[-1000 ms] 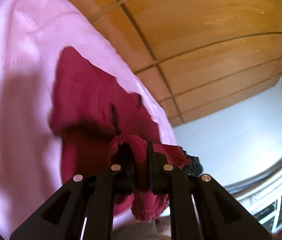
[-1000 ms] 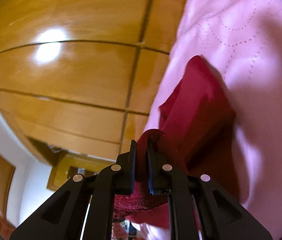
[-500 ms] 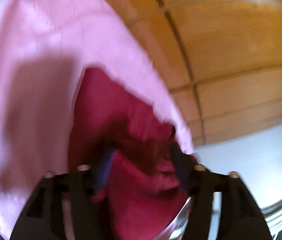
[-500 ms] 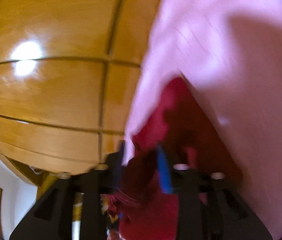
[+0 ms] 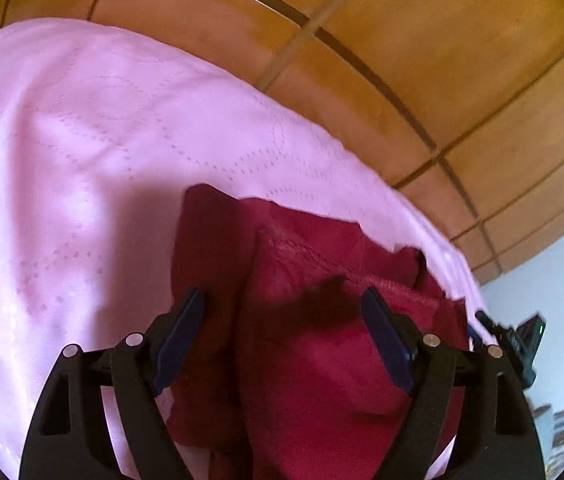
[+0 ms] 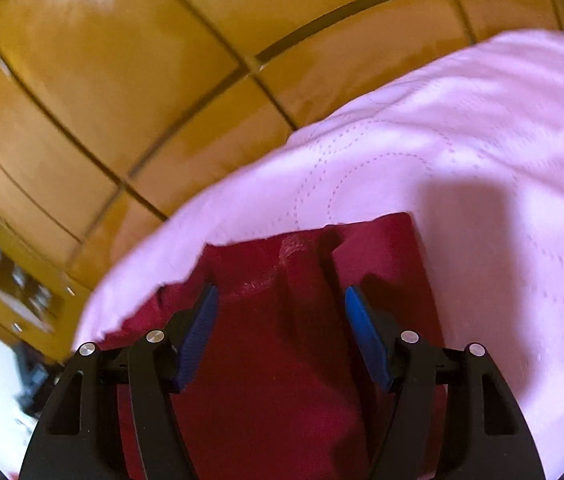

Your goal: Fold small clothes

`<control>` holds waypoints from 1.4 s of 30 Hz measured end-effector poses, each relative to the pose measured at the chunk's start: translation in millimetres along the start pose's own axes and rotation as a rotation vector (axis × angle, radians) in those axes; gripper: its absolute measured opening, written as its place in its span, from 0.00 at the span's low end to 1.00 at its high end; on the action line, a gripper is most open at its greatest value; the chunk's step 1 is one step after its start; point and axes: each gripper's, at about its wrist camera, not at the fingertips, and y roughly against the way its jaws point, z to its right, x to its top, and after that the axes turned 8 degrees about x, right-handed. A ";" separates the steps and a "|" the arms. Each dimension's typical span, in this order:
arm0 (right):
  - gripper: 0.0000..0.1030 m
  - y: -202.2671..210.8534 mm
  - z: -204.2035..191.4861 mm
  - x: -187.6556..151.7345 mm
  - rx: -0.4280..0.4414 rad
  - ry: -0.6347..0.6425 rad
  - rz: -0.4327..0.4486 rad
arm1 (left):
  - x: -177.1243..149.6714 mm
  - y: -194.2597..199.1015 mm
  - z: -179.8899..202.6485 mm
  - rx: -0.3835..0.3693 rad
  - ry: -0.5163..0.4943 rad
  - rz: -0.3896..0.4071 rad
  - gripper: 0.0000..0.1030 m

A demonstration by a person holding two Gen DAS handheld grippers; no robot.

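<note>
Red cloth lies on the pink bedspread, close to the edge by the wooden wardrobe doors. From my left gripper I see one flap laid over the rest, with a raised fold line down the middle. My left fingers stand wide apart over the cloth and hold nothing — I think that is so the flap can rest flat where it lies.

From my right gripper I see the same red cloth from the other side, on the same pink bedspread. Its far edge looks fairly straight, with a small notch near the middle. My right fingers are wide apart too, with nothing between them. Both tools hang just over the cloth. I think one fold is done and the next one needs a new grab at an edge.
</note>
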 end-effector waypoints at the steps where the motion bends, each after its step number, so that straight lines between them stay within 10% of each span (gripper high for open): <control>1: 0.63 -3.9 -0.8 -0.7 -0.020 0.019 -0.017 | 1.1 -1.7 3.9 0.011 -0.016 -0.008 0.77; 5: 0.44 -16.4 7.1 -1.0 -0.062 0.025 -0.070 | -2.2 -9.1 12.3 0.073 -0.102 -0.045 0.60; 11: 0.09 -15.1 4.9 -9.0 -0.060 0.041 -0.057 | -7.8 -19.3 18.4 0.102 -0.138 -0.075 0.09; 22: 0.07 20.6 -20.3 23.4 -0.106 0.090 0.103 | 14.9 23.6 34.5 0.142 -0.025 0.159 0.06; 42: 0.08 -40.5 23.4 9.2 -0.192 0.042 0.045 | -11.1 -47.1 34.3 0.434 -0.155 0.176 0.22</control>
